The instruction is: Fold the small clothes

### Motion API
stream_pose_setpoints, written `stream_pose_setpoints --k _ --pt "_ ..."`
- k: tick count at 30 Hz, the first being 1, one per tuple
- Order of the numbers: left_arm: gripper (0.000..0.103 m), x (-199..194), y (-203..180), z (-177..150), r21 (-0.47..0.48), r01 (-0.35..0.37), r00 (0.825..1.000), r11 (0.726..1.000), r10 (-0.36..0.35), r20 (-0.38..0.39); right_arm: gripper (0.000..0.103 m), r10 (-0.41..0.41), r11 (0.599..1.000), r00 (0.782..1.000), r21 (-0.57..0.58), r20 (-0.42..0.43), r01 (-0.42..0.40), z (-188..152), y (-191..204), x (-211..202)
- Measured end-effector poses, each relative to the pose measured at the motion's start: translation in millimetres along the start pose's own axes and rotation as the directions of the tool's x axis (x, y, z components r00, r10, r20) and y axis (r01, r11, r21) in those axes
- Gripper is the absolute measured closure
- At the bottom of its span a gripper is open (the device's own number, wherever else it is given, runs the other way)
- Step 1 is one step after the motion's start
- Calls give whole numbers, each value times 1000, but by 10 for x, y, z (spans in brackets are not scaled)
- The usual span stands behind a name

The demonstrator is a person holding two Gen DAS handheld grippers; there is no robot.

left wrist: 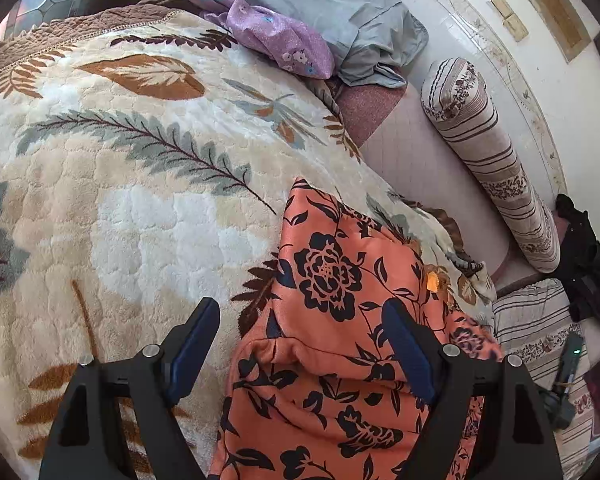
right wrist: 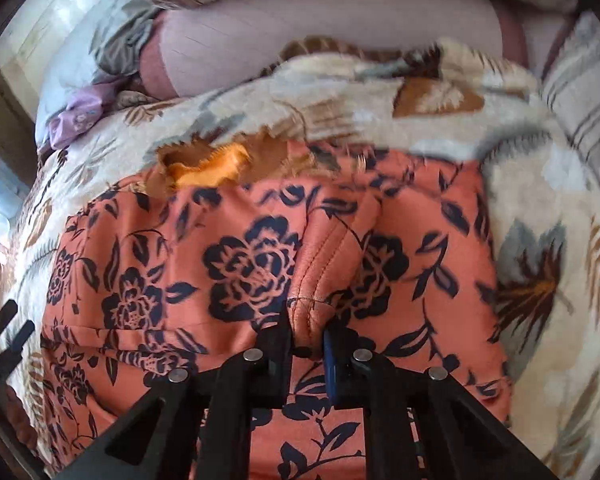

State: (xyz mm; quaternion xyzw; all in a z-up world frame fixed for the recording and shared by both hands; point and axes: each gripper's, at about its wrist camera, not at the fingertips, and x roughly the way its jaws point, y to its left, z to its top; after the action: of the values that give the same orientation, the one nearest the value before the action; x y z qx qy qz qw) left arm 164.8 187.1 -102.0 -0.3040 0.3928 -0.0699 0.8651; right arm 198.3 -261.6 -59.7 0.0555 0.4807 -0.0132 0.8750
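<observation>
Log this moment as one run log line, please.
task: fold small clothes | right gripper: shut on orange floral garment | left gripper: open over garment edge | surface: leaf-print blanket

A: The small folded garment point(left wrist: 332, 280) is salmon-orange, printed with navy-black roses, leaves and vines.

B: And the plush blanket point(left wrist: 120, 208) beneath it?

A: Cream and white, with rust-brown leaves, grey-green fern fronds and dark brown stems; its quilted border is brown.

B: The long bolster pillow point(left wrist: 488, 160)?

A: Beige with dark brown stripes and bands of small brown flowers.

B: The crumpled cloths at the far end?

A: One thin cloth point(left wrist: 276, 36) is lilac with tiny blue and white blossoms; the sheet point(left wrist: 340, 4) behind it is plain grey-blue.
</observation>
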Motion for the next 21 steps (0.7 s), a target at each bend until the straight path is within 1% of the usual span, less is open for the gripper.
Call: stream_pose_setpoints --k 2,3,4,5,6,7,8,9,10,11,13,14,15,17,18,19,20,21 --pt "19 -47 -23 12 18 -7 1000 1000 7 27 91 -30 1000 995 4 95 30 48 -22 -359" --pt "19 -56 -39 15 26 -12 999 1000 11 34 91 -55 998 991 17 125 53 33 -61 -462" --pt "19 -49 -55 16 34 -13 999 999 12 36 87 -74 997 988 36 133 70 -16 -145 -466" --pt "19 -21 -69 17 39 -13 999 999 12 30 81 -99 994 989 56 112 93 -101 -241 -369" --pt "19 28 -78 14 41 -18 1000 999 17 16 54 -119 991 992 65 48 116 -206 -351 -162" --pt "19 97 -85 5 45 -30 1000 999 30 -8 8 -96 992 994 76 -47 99 -305 -454 96" --pt "19 192 -86 -14 57 -51 998 997 54 -45 4 -59 991 989 108 -133 73 -415 -565 314" --pt "19 300 -75 -47 76 -85 992 994 91 -91 7 -32 985 985 161 -169 60 -529 -676 413" --pt "20 405 -49 -91 97 -126 981 987 139 -135 7 -1 975 991 220 -134 31 -597 -763 383" --pt "20 421 -72 -123 140 -137 981 981 154 -121 7 18 964 996 266 -82 5 -620 -829 294" --pt "20 389 -200 -149 221 -181 975 958 205 -87 7 6 948 1000 317 1 -6 -570 -910 86" --pt "20 366 -235 -155 239 -195 974 951 217 -70 7 20 946 999 323 48 -34 -504 -928 -28" --pt "20 319 -259 -151 240 -199 976 950 215 -43 7 48 943 995 325 90 -75 -427 -942 -126" --pt "19 183 -301 -116 235 -175 985 956 173 29 6 142 927 976 325 163 -189 -261 -946 -258" --pt "19 138 -323 -99 241 -165 986 956 156 55 6 194 914 964 325 181 -245 -195 -940 -259" --pt "19 136 -336 -90 250 -163 986 954 152 62 6 250 897 950 326 188 -300 -131 -894 -216" --pt "19 187 -330 -95 261 -170 985 950 166 40 6 300 878 935 328 189 -348 -87 -872 -137" --pt "19 300 -311 -119 273 -185 981 944 196 -14 6 345 859 921 335 180 -387 -77 -841 -27"
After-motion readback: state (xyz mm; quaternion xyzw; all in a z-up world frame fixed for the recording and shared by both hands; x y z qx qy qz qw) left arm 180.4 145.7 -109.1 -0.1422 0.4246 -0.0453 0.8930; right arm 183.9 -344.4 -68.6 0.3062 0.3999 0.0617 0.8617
